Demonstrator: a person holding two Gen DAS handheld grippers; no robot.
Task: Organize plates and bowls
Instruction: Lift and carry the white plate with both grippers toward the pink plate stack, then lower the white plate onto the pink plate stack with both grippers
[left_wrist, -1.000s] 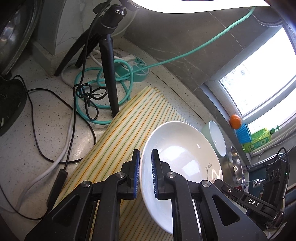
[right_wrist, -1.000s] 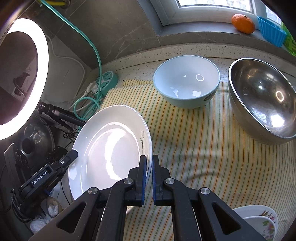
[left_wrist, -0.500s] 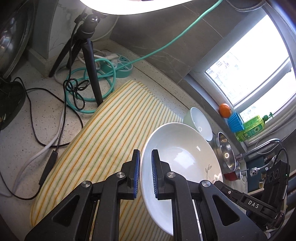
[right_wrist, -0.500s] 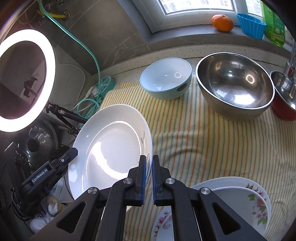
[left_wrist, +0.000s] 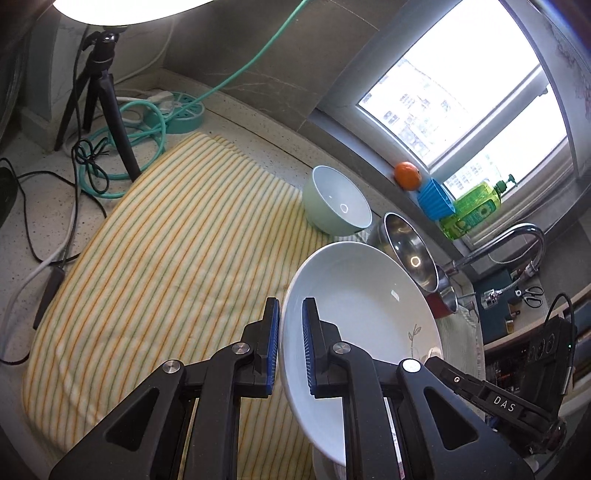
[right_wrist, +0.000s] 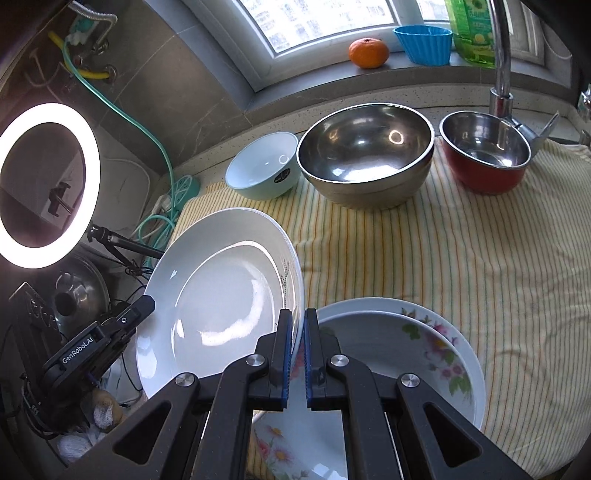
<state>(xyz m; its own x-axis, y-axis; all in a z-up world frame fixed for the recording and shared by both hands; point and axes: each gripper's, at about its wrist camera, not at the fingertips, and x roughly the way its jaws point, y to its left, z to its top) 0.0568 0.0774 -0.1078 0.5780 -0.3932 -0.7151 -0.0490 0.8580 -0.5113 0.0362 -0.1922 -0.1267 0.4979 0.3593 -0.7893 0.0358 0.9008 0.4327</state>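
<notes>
A white plate (left_wrist: 365, 325) with a small leaf motif hangs tilted above the striped cloth (left_wrist: 159, 258), carried by both grippers. My left gripper (left_wrist: 290, 347) is shut on its left rim. On the opposite rim my right gripper (right_wrist: 298, 354) is shut on the same white plate (right_wrist: 221, 295). Just below and right of it lie stacked floral plates (right_wrist: 417, 343). Further back on the cloth stand a pale green bowl (right_wrist: 264, 170), a large steel bowl (right_wrist: 365, 155) and a red-sided steel bowl (right_wrist: 485, 151).
A ring light (right_wrist: 48, 184) on a tripod (left_wrist: 107, 99), a teal hose (left_wrist: 147, 125) and black cables (left_wrist: 44, 199) crowd the counter's left end. A faucet (right_wrist: 502, 55) rises at the right. An orange (right_wrist: 368, 53), blue cup (right_wrist: 423, 44) and green bottle (right_wrist: 472, 33) sit on the sill.
Both grippers have carried the white plate to the right across the cloth. The floral plates, the red bowl and the faucet have come into view.
</notes>
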